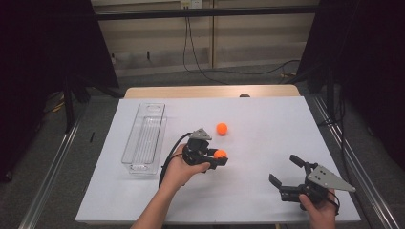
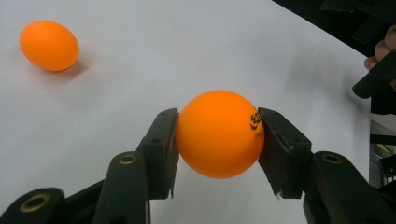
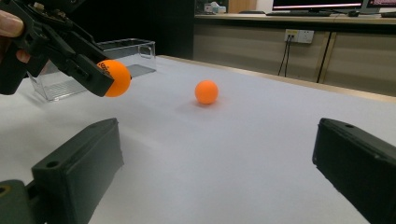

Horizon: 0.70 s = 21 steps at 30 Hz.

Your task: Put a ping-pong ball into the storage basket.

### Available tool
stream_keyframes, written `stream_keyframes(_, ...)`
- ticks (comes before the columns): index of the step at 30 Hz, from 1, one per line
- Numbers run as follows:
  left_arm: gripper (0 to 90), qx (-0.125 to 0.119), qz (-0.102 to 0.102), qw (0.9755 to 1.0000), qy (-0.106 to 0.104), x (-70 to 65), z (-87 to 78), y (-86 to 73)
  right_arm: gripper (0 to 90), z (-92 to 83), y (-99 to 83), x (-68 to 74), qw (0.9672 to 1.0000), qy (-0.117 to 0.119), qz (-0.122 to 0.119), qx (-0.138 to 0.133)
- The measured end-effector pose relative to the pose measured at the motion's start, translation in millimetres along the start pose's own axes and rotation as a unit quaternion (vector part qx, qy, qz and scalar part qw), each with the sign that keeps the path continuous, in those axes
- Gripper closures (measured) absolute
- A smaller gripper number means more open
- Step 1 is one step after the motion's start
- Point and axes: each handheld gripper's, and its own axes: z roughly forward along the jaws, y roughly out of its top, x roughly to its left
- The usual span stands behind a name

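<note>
**Left gripper holds one orange ball; a second waits on the sheet**

The left gripper [image 1: 216,157] has its jaws closed on an orange ball [image 1: 220,154], lifted clear of the white sheet [image 1: 267,129]. In the left gripper view the two pads press the ball [image 2: 219,134] on opposite sides, close to its widest line, with the printed mark turned toward the right-hand pad. The second ball [image 1: 222,129] lies loose on the sheet just beyond, at about 12 o'clock from the held one. The clear bin [image 1: 144,138] stands at about 9 o'clock from the left gripper, near it but not touching, long side running away from the person. The right gripper [image 1: 285,175] rests low at about 4 o'clock from the held ball, well apart, its jaws spread wide with nothing between them.

The likely job is carrying the ball over to the bin, and the risks lie in the grip and the release. A smooth, light, round ball held at two small contact spots can squirt out if the hand tilts or jerks on the way (flat pads give it little to settle against). Released from too high over the bin, it may bounce off the hard floor and hop the low wall. A swing that passes low could also clip the loose ball and send it rolling toward the table's far edge.
</note>
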Motion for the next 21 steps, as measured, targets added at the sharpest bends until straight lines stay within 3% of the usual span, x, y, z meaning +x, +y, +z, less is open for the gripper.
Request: stream_keyframes(21, 50.8, -0.004, -0.005, 0.9999, 0.009, 6.3, -8.3, 0.3, 1.0, -0.4, 0.2, -0.1, 1.0000, 0.000, 0.000, 0.000)
